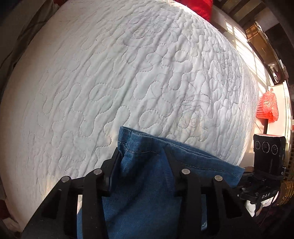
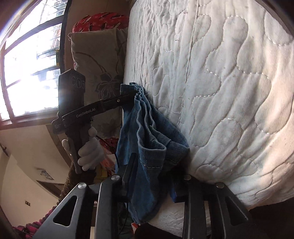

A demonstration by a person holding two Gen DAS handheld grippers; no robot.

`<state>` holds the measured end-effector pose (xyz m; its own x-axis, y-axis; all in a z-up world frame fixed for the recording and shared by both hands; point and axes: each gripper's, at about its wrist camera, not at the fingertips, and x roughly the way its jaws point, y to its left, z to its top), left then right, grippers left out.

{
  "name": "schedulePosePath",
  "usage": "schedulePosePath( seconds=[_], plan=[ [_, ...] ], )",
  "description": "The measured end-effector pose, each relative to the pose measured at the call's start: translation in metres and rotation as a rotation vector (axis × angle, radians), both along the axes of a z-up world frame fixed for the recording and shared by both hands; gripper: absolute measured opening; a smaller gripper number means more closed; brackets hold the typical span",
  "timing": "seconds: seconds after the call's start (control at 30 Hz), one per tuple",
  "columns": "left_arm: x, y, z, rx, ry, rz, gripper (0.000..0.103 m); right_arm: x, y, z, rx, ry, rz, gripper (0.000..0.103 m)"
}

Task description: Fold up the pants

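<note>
Blue denim pants hang bunched over the edge of a white quilted mattress. My left gripper points down at the bed, shut on a stitched hem of the pants that fills the gap between its fingers. In the right wrist view the same pants drape between both tools. There my right gripper is shut on a gathered fold of denim. The left gripper clamps the far hem, held by a gloved hand. The right gripper's black camera housing shows at the right edge.
The mattress spreads wide beyond the pants. A beige flowered pillow and a red patterned pillow lie at its end, beside a bright window. A red cushion and a red mesh basket sit off the bed.
</note>
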<state>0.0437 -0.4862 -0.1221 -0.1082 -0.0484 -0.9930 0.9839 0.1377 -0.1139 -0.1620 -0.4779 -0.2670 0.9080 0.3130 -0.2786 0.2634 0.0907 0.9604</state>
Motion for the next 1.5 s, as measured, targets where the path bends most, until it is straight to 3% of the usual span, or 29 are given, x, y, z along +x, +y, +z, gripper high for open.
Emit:
schedulePosePath(
  seconds=[0.07,0.2,0.33,0.57,0.83,1.03,1.23,1.3,1.37,1.4,1.47,1.5],
  plan=[
    [-0.007,0.011,0.003,-0.016,0.023,0.037,0.012,-0.001,0.001,0.001,-0.027,0.011,0.000,0.011],
    [0.001,0.040,0.007,-0.097,0.147,0.200,0.011,0.006,0.008,0.033,-0.243,0.039,0.054,0.010],
    [0.014,0.066,0.014,-0.163,0.238,0.318,0.011,0.010,0.018,0.061,-0.392,0.047,0.093,0.010],
    [0.054,0.116,0.066,-0.270,0.255,0.404,0.011,0.023,0.047,0.113,-0.584,0.005,0.170,0.010],
    [0.093,0.186,0.081,-0.349,0.292,0.574,0.011,0.070,0.124,0.163,-0.774,-0.070,0.399,0.010],
    [0.114,0.270,0.064,-0.331,0.279,0.750,0.012,0.116,0.209,0.155,-0.904,-0.063,0.679,0.013],
    [0.112,0.339,0.028,-0.239,0.215,0.936,0.020,0.145,0.266,0.104,-0.978,0.069,0.892,0.020],
    [0.108,0.357,0.025,-0.250,0.236,0.987,0.020,0.146,0.279,0.091,-1.018,0.122,0.943,0.031],
    [0.103,0.372,0.027,-0.277,0.258,1.039,0.022,0.142,0.286,0.090,-1.075,0.128,0.956,0.035],
    [0.100,0.378,0.032,-0.293,0.269,1.063,0.022,0.141,0.289,0.093,-1.088,0.130,0.974,0.043],
    [0.095,0.390,0.038,-0.314,0.257,1.110,0.033,0.134,0.291,0.099,-1.119,0.134,0.996,0.047],
    [0.091,0.397,0.042,-0.325,0.237,1.133,0.033,0.130,0.291,0.104,-1.125,0.122,1.007,0.047]
  ],
)
